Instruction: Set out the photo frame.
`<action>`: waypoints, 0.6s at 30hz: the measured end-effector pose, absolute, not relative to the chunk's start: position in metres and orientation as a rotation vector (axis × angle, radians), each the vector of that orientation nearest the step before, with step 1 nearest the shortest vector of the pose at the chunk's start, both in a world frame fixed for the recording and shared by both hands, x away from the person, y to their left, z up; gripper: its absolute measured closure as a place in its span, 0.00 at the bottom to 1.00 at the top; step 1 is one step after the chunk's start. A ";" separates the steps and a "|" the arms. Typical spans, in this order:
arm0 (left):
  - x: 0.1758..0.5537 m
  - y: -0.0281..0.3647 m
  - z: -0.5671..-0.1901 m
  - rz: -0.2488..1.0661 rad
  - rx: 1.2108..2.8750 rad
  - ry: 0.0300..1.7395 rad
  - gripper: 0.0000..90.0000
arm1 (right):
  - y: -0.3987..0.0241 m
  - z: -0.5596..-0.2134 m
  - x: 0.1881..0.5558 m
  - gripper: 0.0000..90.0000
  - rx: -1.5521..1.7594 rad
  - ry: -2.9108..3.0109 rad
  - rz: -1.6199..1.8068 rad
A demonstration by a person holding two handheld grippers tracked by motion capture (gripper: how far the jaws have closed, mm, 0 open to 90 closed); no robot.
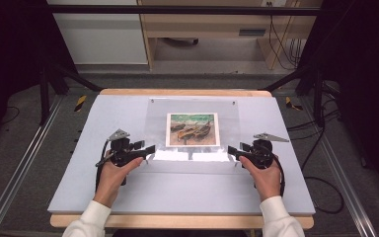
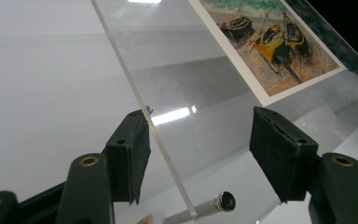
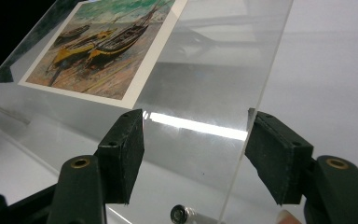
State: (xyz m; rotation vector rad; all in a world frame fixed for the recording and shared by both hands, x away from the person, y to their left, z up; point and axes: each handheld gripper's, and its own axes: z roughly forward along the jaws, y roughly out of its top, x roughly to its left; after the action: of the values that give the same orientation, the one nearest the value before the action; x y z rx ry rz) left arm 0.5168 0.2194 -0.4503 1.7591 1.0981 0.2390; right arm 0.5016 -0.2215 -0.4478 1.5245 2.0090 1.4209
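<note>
Landmark: the boat picture [image 1: 193,129], a white-bordered print of beached boats, lies flat near the middle of the grey table [image 1: 128,195].

Clear sheet [image 1: 163,123]: a transparent acrylic panel lies over the boat picture and reaches past it on every side; two small holes sit along its far edge, beyond the picture.

Sheet, near part: the strip of panel on the person's side of the boat picture catches bright reflections.

Left gripper [image 1: 150,150]: it sits left of the boat picture and a little nearer the person, jaws pointing inward at the sheet's left edge; the left hand [image 1: 112,178] holds it.

Left gripper, jaws: in the left gripper view [image 2: 200,154] the sheet's edge runs up between the two pads, which stand apart on either side of it; released, not pressing on the panel.

Right gripper [image 1: 232,151]: it sits right of the boat picture, mirroring the other, held by the right hand [image 1: 265,178].

Right gripper, jaws: in the right gripper view [image 3: 193,154] the sheet's right edge passes between the spread pads, close to one of them; whether that pad touches it I cannot tell, and no squeeze shows.

Metal cylinder [image 2: 205,209]: a small silvery tube lies at the bottom of the left gripper view, under the sheet's edge and on the near side of the boat picture; a similar one [image 3: 186,214] appears in the right gripper view.

Sleeves: white cuffs enter at the table's near edge.
</note>
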 end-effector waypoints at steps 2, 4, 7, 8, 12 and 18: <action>0.516 0.219 -0.450 0.244 1.760 1.096 0.42 | -0.222 -0.448 0.501 0.42 1.520 2.006 1.422; 0.515 0.218 -0.450 0.250 1.758 1.097 0.42 | -0.221 -0.448 0.500 0.42 1.518 2.003 1.420; 0.513 0.218 -0.450 0.263 1.759 1.091 0.42 | -0.221 -0.449 0.499 0.42 1.510 1.996 1.421; 0.513 0.218 -0.450 0.266 1.760 1.089 0.42 | -0.220 -0.449 0.498 0.42 1.505 1.993 1.418; 0.511 0.218 -0.450 0.280 1.762 1.081 0.42 | -0.220 -0.448 0.496 0.42 1.485 1.991 1.412; 0.506 0.217 -0.449 0.300 1.775 1.073 0.42 | -0.219 -0.448 0.491 0.42 1.460 2.002 1.401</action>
State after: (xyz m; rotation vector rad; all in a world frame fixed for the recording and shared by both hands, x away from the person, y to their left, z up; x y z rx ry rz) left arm 0.5063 0.2173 -0.4490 1.7752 1.0730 0.2998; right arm 0.4906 -0.2194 -0.4481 1.4599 2.0015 1.4005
